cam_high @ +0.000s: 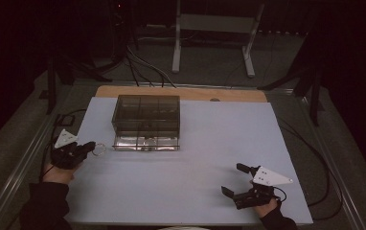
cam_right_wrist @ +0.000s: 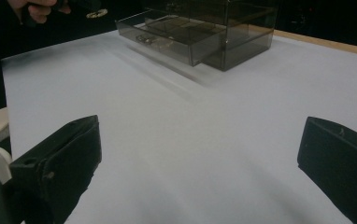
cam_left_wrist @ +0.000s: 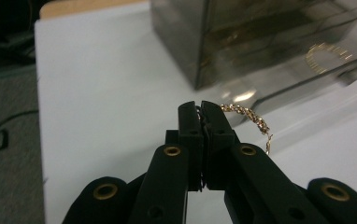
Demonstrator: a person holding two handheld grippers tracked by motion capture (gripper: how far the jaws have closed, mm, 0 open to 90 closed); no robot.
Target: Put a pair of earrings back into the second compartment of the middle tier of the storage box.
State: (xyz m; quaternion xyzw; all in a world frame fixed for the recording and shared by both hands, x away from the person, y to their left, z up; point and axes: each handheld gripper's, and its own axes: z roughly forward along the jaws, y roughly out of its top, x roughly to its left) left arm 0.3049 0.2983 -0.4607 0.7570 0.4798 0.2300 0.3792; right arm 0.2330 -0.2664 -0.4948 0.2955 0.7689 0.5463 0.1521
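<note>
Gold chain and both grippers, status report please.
Left gripper shut on gold chain, beside smoked drawer box. Right gripper open, holding nothing. Bottom drawer pulled out.

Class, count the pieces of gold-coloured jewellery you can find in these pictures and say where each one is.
2. One chain bracelet is pinched in the shut left gripper, left of the smoky box. One ring-shaped piece lies in the box's open bottom drawer. Others may be hidden behind the tinted walls.

Dim room, grey floor (cam_high: 210, 67), white metal stand (cam_high: 214, 28) behind.
</note>
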